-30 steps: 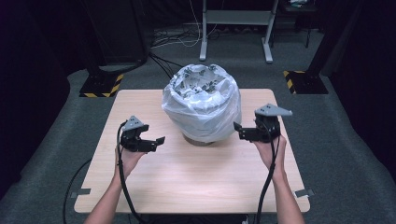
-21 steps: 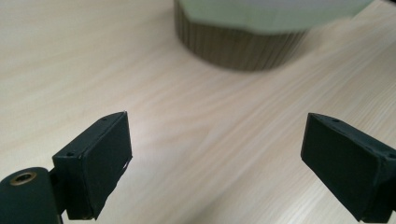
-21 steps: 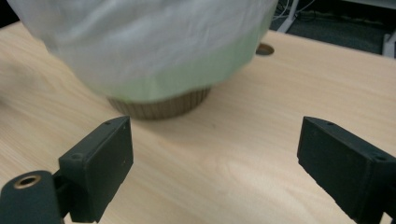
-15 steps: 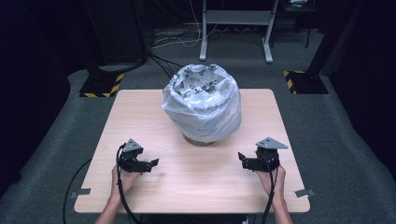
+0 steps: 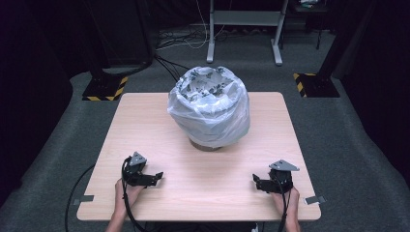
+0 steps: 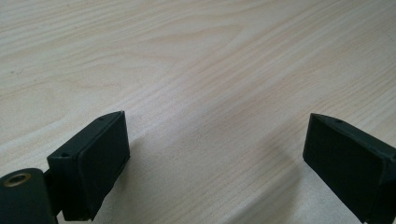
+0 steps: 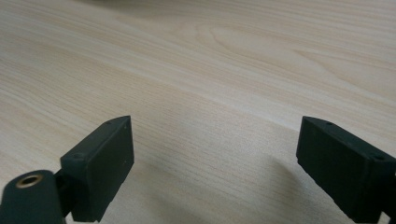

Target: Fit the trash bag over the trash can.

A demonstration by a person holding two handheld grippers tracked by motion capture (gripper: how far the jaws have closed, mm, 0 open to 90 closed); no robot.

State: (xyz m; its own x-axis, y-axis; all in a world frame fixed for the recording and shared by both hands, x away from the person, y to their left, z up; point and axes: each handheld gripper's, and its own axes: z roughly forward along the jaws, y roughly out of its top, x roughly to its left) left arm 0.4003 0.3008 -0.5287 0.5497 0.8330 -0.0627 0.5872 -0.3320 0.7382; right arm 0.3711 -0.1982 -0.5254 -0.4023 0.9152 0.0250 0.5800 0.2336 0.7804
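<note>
A round bin lined with a clear plastic bag point(image 5: 210, 113) stands at the middle back of the wooden table point(image 5: 203, 174); crumpled paper or similar fills its top. My left gripper point(image 5: 153, 177) rests low at the front left of the table, open, with bare wood between its jaws point(image 6: 217, 154). My right gripper point(image 5: 257, 182) sits low at the front right, also open and holding nothing point(image 7: 215, 158). Both are well in front of the bin and apart from it.
A hand holds each gripper from the table's front edge, with black cables trailing off it. Beyond the table are a grey carpet, a metal stand's legs point(image 5: 244, 34) and two black bases with yellow-black tape point(image 5: 104, 89).
Both grippers have come down from beside the bin and back toward the front edge of the table. The bin and bag have not moved.
</note>
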